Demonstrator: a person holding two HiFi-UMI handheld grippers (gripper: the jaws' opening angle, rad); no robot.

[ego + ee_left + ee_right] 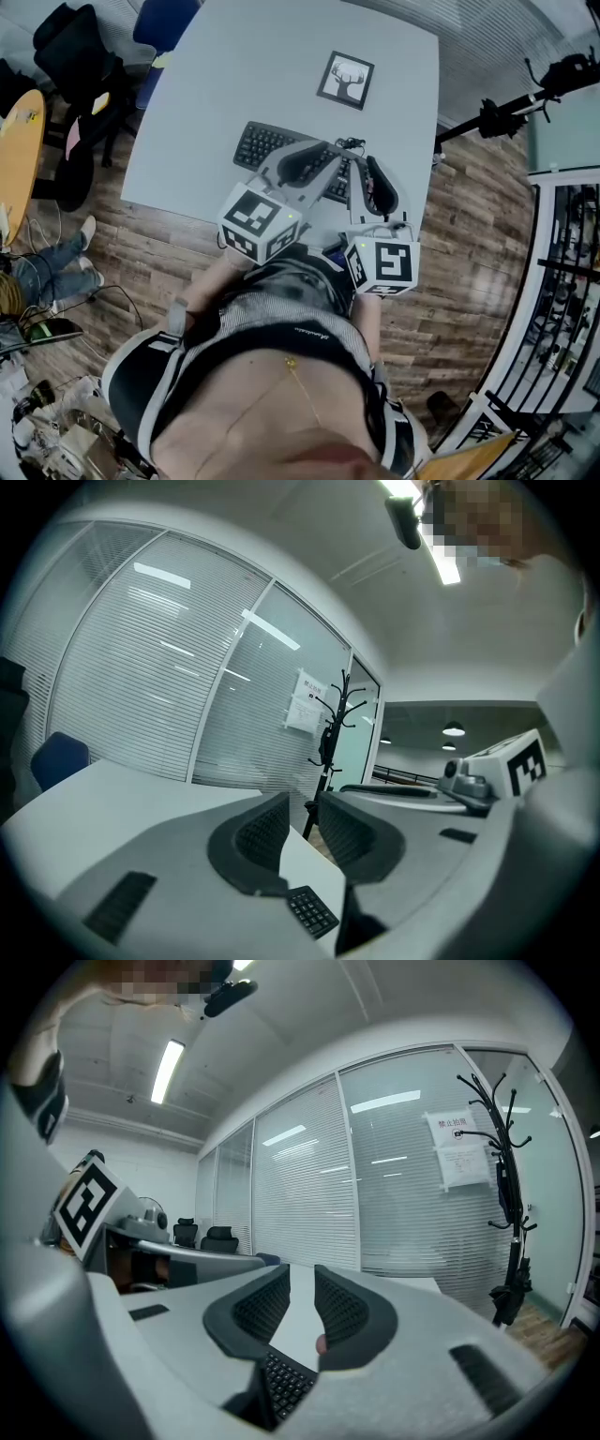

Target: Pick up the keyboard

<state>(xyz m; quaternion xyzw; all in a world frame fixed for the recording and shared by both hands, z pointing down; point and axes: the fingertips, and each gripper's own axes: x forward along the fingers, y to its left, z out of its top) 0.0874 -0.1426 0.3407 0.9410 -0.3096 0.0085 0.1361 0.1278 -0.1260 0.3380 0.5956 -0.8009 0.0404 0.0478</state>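
The black keyboard (264, 146) lies flat near the front edge of the pale grey table (234, 66). My left gripper (325, 150) hovers over the keyboard's middle, jaws close together with nothing between them. My right gripper (368, 165) hangs over the keyboard's right end, jaws likewise nearly together and empty. In the left gripper view the gripper (303, 803) points almost level, and a corner of the keyboard (311, 911) shows beneath it. The right gripper view has the gripper (302, 1277) above the keys (281, 1382).
A framed black-and-white picture (345, 80) lies on the table beyond the keyboard. Cables (352, 143) sit at the keyboard's back edge. Office chairs (80, 66) stand to the left, a dark stand (511, 105) to the right. A coat rack (506, 1213) stands by the glass wall.
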